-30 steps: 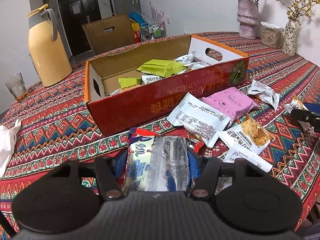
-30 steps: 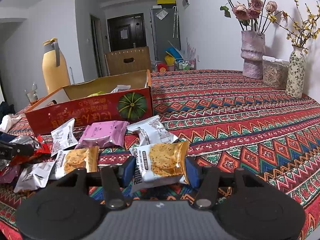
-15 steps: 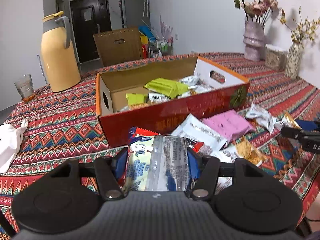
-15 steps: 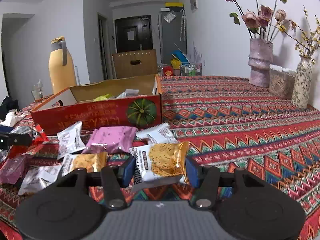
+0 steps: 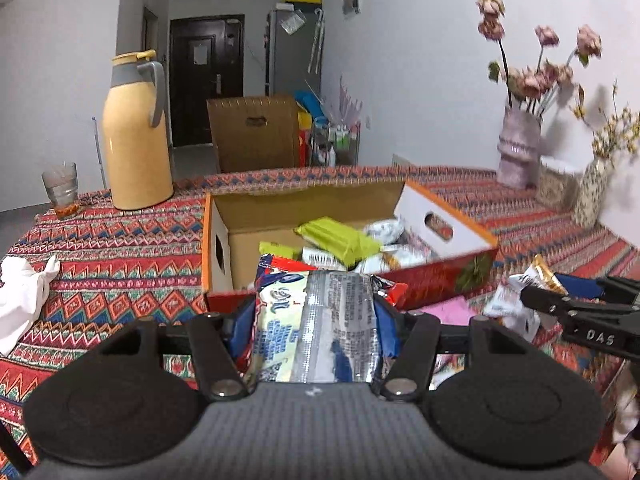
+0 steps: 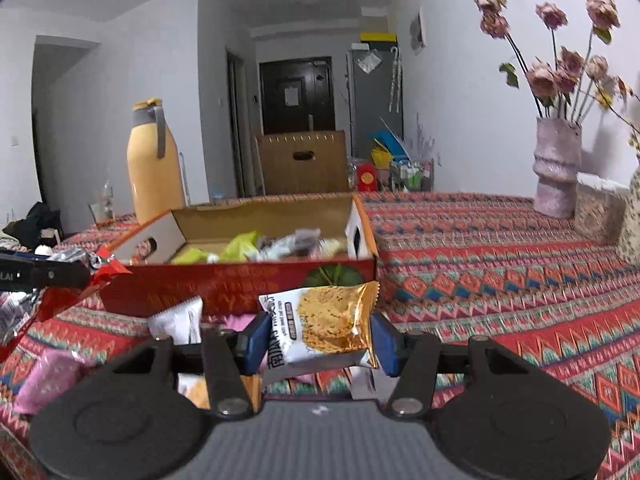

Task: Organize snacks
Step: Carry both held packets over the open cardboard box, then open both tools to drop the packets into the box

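The left tongs (image 5: pixel 314 322) are clamped on a silver-and-blue snack packet (image 5: pixel 316 328), held clear of the tabletop (image 5: pixel 120 248) with the open red cardboard box (image 5: pixel 432 280) at 12 o'clock. The right tongs (image 6: pixel 320 336) pinch a gold-and-white cracker packet (image 6: pixel 324 326), also aloft, just before that box. Loose packets lie near; a pink one (image 6: pixel 44 376) sits at 9 o'clock.

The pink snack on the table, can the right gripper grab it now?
Probably not: the right gripper is already shut on a gold cracker packet, so it must drop that before taking the pink snack.
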### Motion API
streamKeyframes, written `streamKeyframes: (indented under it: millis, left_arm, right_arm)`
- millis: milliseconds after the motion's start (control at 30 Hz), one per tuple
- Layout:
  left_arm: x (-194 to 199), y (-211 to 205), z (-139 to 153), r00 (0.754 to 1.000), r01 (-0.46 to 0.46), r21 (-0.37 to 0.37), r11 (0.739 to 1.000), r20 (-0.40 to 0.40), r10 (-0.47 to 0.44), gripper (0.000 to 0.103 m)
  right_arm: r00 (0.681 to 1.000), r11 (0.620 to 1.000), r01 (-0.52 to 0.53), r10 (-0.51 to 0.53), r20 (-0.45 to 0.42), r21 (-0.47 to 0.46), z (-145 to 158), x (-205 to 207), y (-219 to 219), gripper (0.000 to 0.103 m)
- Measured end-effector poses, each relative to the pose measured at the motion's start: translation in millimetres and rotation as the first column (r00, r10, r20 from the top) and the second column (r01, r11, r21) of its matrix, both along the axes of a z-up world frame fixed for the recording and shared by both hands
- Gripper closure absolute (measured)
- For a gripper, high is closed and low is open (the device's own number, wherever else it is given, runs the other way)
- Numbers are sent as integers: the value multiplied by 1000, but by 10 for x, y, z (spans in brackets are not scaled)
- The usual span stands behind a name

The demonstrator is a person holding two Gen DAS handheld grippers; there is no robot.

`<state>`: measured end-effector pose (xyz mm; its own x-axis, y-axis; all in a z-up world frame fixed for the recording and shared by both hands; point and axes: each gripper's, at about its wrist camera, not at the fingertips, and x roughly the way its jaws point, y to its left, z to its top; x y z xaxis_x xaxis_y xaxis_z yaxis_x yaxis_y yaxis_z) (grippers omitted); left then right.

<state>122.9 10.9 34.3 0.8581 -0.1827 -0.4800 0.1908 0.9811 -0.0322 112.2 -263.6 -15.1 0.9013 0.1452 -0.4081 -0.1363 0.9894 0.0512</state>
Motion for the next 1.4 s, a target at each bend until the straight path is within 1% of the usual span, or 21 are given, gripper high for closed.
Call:
streamKeyframes:
  millis: [133, 400, 600, 800, 933, 1067, 1133, 1300, 1400]
  left_arm:
    - [65, -13, 102, 999, -11, -29, 1000, 29, 12, 42]
    - [261, -84, 290, 995, -42, -55, 998, 86, 47, 42]
    - [452, -98, 389, 989, -72, -95, 993, 118, 84, 42]
    - [717, -110, 419, 983, -115, -132, 985, 125, 131, 42]
    - [912, -143, 439, 975, -153, -131, 980, 144, 171, 42]
    - [1086, -134, 425, 966, -187, -138, 973, 156, 208, 42]
    - [1143, -120, 377, 963, -203, -131, 971, 155, 222, 42]
    - [1297, -45, 200, 962, -233, -128, 964, 113, 247, 42]
    - [1365, -34, 120, 965, -237, -125, 963, 87, 249, 42]
  right_arm:
    - [999, 1000, -9, 9, 31, -2, 102, 117, 54, 50]
    - [996, 999, -40, 41, 78, -14, 261, 426, 191, 50]
    - [995, 999, -48, 49, 85, -18, 328, 739, 271, 50]
    - [995, 999, -52, 53, 79, -14, 364, 1048, 358, 50]
    - [996, 999, -50, 51, 73, -9, 369, 1260, 405, 50]
    - [997, 999, -32, 32, 69, 8, 340, 1448, 430, 50]
    - [997, 1000, -26, 25, 70, 15, 309, 1501, 419, 50]
    - [999, 998, -14, 11, 51, 55, 242, 1579, 299, 50]
    - [999, 998, -16, 14, 29, 53, 177, 1607, 296, 50]
